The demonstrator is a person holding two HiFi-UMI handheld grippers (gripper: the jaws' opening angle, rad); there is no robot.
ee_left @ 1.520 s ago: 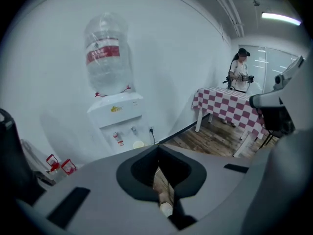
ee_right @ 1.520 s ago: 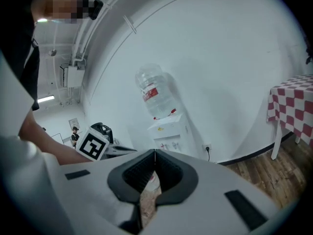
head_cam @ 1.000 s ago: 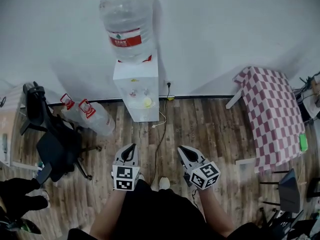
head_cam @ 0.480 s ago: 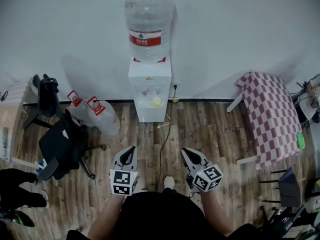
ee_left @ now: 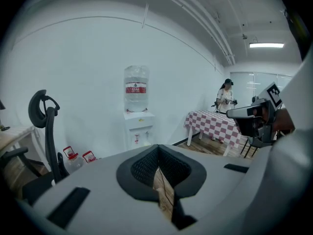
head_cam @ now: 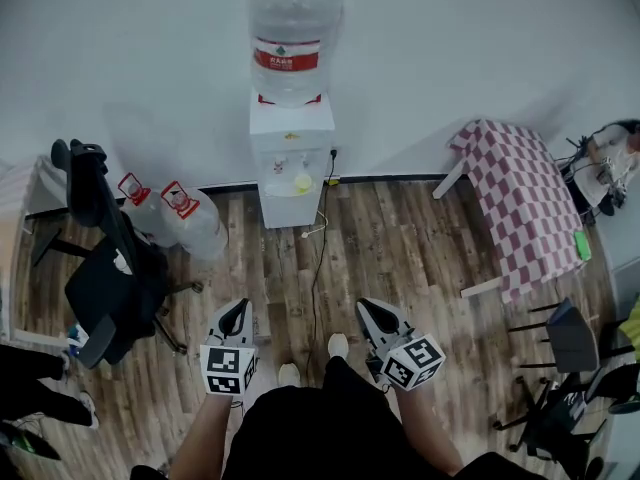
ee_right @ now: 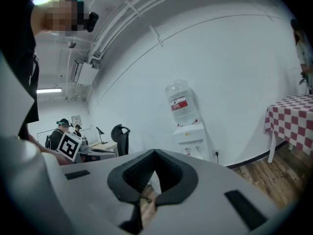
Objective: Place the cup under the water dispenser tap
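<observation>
Head view: wood floor (head_cam: 400,258) before dispenser (head_cam: 291,163)

Yellow item (head_cam: 303,182) at dispenser (head_cam: 291,158): indistinct

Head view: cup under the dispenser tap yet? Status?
Done, possibly: a small yellow object sits in the water dispenser's tap recess; too small to call it the cup. In hand: nothing; left gripper and right gripper are shut, empty, well short of it. Left: confirming placement up close.
</observation>
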